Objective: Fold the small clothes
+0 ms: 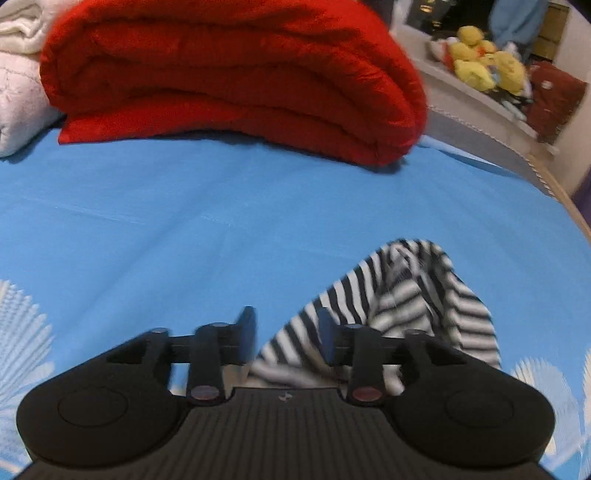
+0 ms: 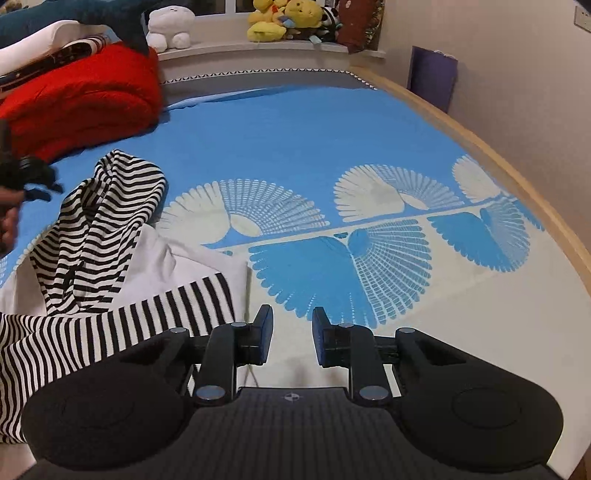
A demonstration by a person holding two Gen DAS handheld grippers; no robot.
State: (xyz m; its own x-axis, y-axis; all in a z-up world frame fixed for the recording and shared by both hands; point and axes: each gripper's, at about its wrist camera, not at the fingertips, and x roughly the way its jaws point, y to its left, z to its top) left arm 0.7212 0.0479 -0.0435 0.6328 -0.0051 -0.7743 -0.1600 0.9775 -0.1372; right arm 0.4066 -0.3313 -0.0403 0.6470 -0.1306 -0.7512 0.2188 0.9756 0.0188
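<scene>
1. Two grippers in view. Left gripper [image 1: 287, 334]: jaws parted, nothing pinched; striped garment [image 1: 402, 306] lies under and beyond its right finger, crumpled on the blue bedsheet [image 1: 184, 221].
2. Right gripper [image 2: 292, 328]: jaws apart by a narrow gap, empty, over white sheet; the garment [image 2: 99, 236] lies to its left, the striped edge just beside the left finger.
3. Farther back: folded red quilt [image 1: 229, 74], then yellow plush toys [image 2: 284, 18] on the sill.

Folded red quilt [image 1: 229, 77] on blue bedsheet [image 1: 184, 221]; yellow plush toys [image 2: 284, 16] behind.
</scene>
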